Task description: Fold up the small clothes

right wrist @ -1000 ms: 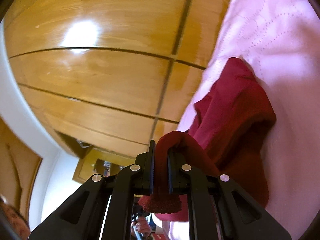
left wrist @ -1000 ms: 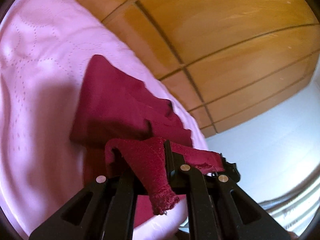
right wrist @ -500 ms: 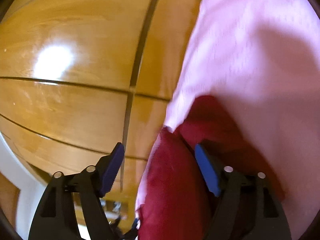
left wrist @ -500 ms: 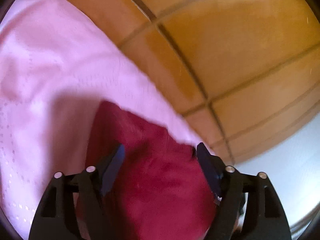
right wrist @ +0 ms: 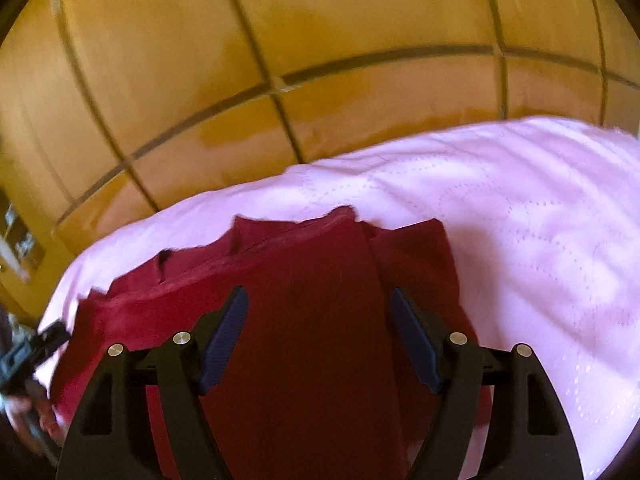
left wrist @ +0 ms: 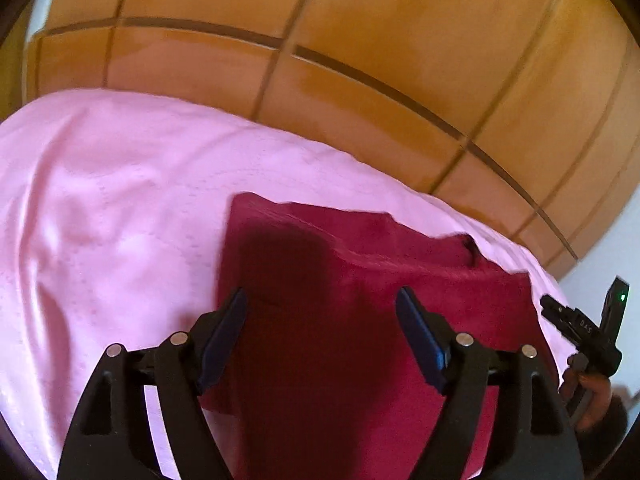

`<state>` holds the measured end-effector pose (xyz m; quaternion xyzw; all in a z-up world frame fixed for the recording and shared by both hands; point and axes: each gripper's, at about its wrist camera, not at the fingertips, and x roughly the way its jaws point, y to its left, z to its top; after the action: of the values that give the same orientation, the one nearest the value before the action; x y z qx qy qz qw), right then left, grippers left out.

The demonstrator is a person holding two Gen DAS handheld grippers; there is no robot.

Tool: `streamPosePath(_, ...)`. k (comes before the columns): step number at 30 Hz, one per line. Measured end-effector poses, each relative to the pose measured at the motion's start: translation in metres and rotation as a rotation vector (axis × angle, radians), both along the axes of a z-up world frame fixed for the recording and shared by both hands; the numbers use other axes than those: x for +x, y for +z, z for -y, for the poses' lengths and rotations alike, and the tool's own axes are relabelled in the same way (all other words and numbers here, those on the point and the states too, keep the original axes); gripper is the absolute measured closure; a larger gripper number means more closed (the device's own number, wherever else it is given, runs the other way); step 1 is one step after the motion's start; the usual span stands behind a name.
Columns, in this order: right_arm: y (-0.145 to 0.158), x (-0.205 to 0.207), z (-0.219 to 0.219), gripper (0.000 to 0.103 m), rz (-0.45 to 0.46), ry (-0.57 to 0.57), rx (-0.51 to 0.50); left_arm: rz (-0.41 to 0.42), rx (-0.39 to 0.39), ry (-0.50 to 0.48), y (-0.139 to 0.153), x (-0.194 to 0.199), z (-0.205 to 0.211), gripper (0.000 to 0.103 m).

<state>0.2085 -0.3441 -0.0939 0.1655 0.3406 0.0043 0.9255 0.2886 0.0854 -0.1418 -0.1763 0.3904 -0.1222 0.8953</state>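
The dark red garment [left wrist: 360, 280] lies folded on the pink quilted bedcover [left wrist: 120, 200], directly below and ahead of both grippers. The left gripper [left wrist: 320, 320] has its jaws spread wide with nothing pinched between them — the cloth shows through the gap, lying on the bed beneath, and the gripper's own shadow falls on it. The right gripper [right wrist: 318, 320] is likewise spread wide and holds nothing; the garment [right wrist: 320, 280] fills the space seen between its blue pads [right wrist: 224, 336].

The garment's far edge is uneven, with layered folds and a small notch near one corner. It lies close to the bedcover's [right wrist: 520, 220] far edge, beyond which stands a wall of wooden panelled doors [left wrist: 400, 60]. In the left wrist view bare pink cover stretches to the left of the cloth; in the right wrist view it stretches to the right. Each view catches the other gripper at its margin — the right gripper [left wrist: 580, 328] and the hand [left wrist: 592, 392] holding it beside the cloth's right edge.
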Motion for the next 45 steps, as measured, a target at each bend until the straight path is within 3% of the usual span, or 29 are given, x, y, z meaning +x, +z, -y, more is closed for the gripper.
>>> streamPosePath(3, -0.019, 0.028, 0.021, 0.037, -0.073, -0.033, 0.158, -0.086, -0.041, 0.044, -0.006, 0.018, -0.019, 0.033)
streamPosePath(5, -0.028, 0.037, 0.024, 0.045, -0.085, -0.025, 0.225, -0.135, -0.034, 0.021, -0.01, 0.022, -0.022, 0.051)
streamPosePath(6, -0.031, 0.038, 0.024, 0.054, -0.074, -0.018, 0.241, -0.154, -0.02, 0.011, -0.012, 0.025, -0.021, 0.054)
streamPosePath(7, -0.033, 0.039, 0.023, 0.058, -0.064, -0.01, 0.23, -0.168, -0.002, -0.006, -0.015, 0.029, -0.018, 0.06)
streamPosePath(9, -0.031, 0.039, 0.014, 0.078, -0.053, 0.006, 0.184, -0.169, 0.032, -0.029, -0.016, 0.032, -0.014, 0.067)
streamPosePath(12, -0.028, 0.039, 0.005, 0.092, -0.051, 0.024, 0.112, -0.161, 0.108, -0.065, -0.016, 0.031, -0.006, 0.084)
streamPosePath(17, -0.003, 0.031, 0.002, 0.096, 0.032, 0.013, 0.048, -0.114, 0.105, -0.037, 0.002, 0.031, -0.003, 0.089)
streamPosePath(19, 0.008, 0.026, 0.007, 0.096, 0.074, -0.013, 0.035, -0.087, 0.137, 0.005, 0.013, 0.032, -0.001, 0.095)
streamPosePath(23, 0.011, 0.025, 0.013, 0.096, 0.101, -0.052, 0.035, -0.011, 0.234, -0.003, 0.028, 0.034, 0.014, 0.095)
streamPosePath(25, 0.007, 0.026, 0.016, 0.096, 0.112, -0.079, 0.029, 0.029, 0.234, -0.012, 0.034, 0.035, 0.021, 0.095)
streamPosePath(28, -0.004, 0.033, 0.021, 0.096, 0.092, -0.115, 0.044, 0.021, 0.205, 0.001, 0.032, 0.049, 0.025, 0.095)
streamPosePath(30, -0.014, 0.039, 0.024, 0.096, 0.067, -0.144, 0.033, -0.006, 0.226, 0.006, 0.022, 0.059, 0.029, 0.095)
streamPosePath(34, -0.042, 0.056, 0.029, 0.094, -0.031, -0.166, 0.051, -0.104, 0.295, 0.008, -0.026, 0.076, 0.031, 0.089)
streamPosePath(37, -0.043, 0.058, 0.026, 0.092, -0.034, -0.162, 0.037, -0.022, 0.328, 0.005, -0.041, 0.063, 0.035, 0.088)
streamPosePath(42, -0.043, 0.057, 0.021, 0.09, -0.018, -0.169, 0.001, -0.006, 0.38, 0.026, -0.038, 0.057, 0.042, 0.078)
streamPosePath(44, -0.044, 0.056, 0.021, 0.09, -0.011, -0.174, 0.001, -0.011, 0.39, 0.068, -0.038, 0.057, 0.038, 0.043)
streamPosePath(45, -0.044, 0.056, 0.021, 0.09, -0.01, -0.176, -0.003, -0.017, 0.393, 0.093, -0.037, 0.057, 0.036, 0.031)
